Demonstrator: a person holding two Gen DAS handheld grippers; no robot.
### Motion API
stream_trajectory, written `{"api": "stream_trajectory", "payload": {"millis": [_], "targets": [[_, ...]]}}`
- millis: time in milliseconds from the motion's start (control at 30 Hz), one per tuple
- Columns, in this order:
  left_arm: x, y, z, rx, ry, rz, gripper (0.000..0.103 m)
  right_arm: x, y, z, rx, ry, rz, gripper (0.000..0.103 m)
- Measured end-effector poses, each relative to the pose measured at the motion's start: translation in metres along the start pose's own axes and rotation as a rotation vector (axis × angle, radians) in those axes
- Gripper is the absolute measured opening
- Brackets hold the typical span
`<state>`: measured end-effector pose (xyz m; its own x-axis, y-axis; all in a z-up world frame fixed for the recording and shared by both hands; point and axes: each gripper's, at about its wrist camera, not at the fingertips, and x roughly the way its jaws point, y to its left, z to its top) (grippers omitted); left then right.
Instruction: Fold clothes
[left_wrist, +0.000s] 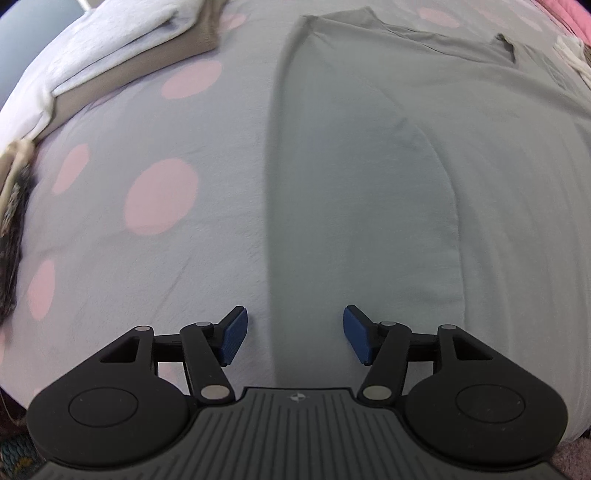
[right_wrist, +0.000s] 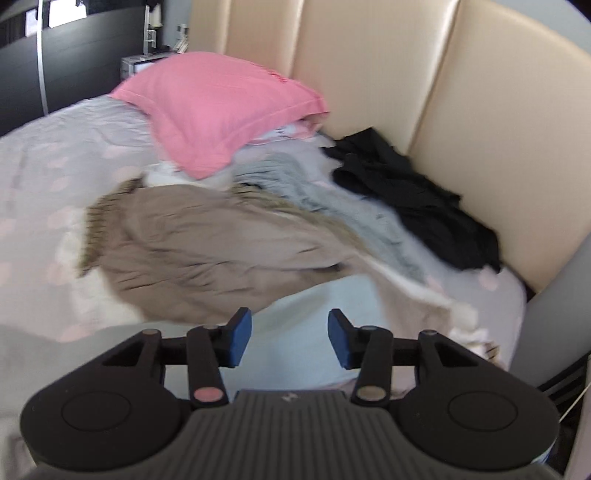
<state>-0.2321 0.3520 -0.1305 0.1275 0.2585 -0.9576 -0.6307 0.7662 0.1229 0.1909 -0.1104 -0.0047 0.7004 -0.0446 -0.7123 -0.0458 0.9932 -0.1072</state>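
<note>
A grey T-shirt (left_wrist: 369, 155) lies flat on the dotted bedsheet (left_wrist: 159, 192), its left side folded in along a straight edge. My left gripper (left_wrist: 294, 338) is open and empty, just above that folded edge near the shirt's near end. My right gripper (right_wrist: 290, 341) is open and empty above a pale blue garment (right_wrist: 325, 306). Beyond it lies a pile of unfolded clothes: a beige garment (right_wrist: 207, 240), a grey-blue one (right_wrist: 332, 206) and a black one (right_wrist: 413, 195). The right wrist view is blurred.
Folded white and tan clothes (left_wrist: 110, 51) are stacked at the far left of the bed. A pink pillow (right_wrist: 218, 107) lies behind the pile. A cream padded headboard (right_wrist: 461, 92) bounds the bed on the right. A dark furry item (left_wrist: 11, 236) lies at the left edge.
</note>
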Motion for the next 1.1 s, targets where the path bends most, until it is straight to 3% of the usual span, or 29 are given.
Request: {"api": "stream_trajectory", "payload": {"millis": [133, 200, 267, 367, 533, 733, 933, 1100], "targets": [[0.004, 0.020, -0.008, -0.080, 0.039, -0.050, 0.046, -0.015, 0.034, -0.022, -0.057, 0.007, 0.089, 0.051], [0.003, 0.023, -0.008, -0.095, 0.031, -0.096, 0.018, -0.020, 0.049, -0.030, -0.111, -0.008, 0.088, 0.051], [-0.001, 0.025, -0.007, -0.105, 0.011, -0.117, 0.000, -0.024, 0.059, -0.036, -0.157, -0.036, 0.066, 0.051], [-0.012, 0.033, -0.004, -0.145, -0.036, -0.130, 0.000, -0.025, 0.064, -0.040, -0.201, -0.069, 0.016, 0.051], [-0.039, 0.067, 0.012, -0.247, -0.110, -0.119, 0.000, -0.021, 0.054, -0.038, -0.161, -0.055, -0.011, 0.051], [-0.072, 0.109, 0.061, -0.274, -0.222, 0.052, 0.000, -0.014, 0.059, -0.040, -0.181, -0.041, -0.022, 0.051], [-0.047, 0.154, 0.111, -0.296, -0.197, 0.231, 0.000, -0.008, 0.065, -0.041, -0.206, -0.028, -0.019, 0.051], [-0.008, 0.173, 0.125, -0.333, -0.126, 0.268, 0.000, -0.002, 0.069, -0.043, -0.222, -0.010, -0.024, 0.051]]}}
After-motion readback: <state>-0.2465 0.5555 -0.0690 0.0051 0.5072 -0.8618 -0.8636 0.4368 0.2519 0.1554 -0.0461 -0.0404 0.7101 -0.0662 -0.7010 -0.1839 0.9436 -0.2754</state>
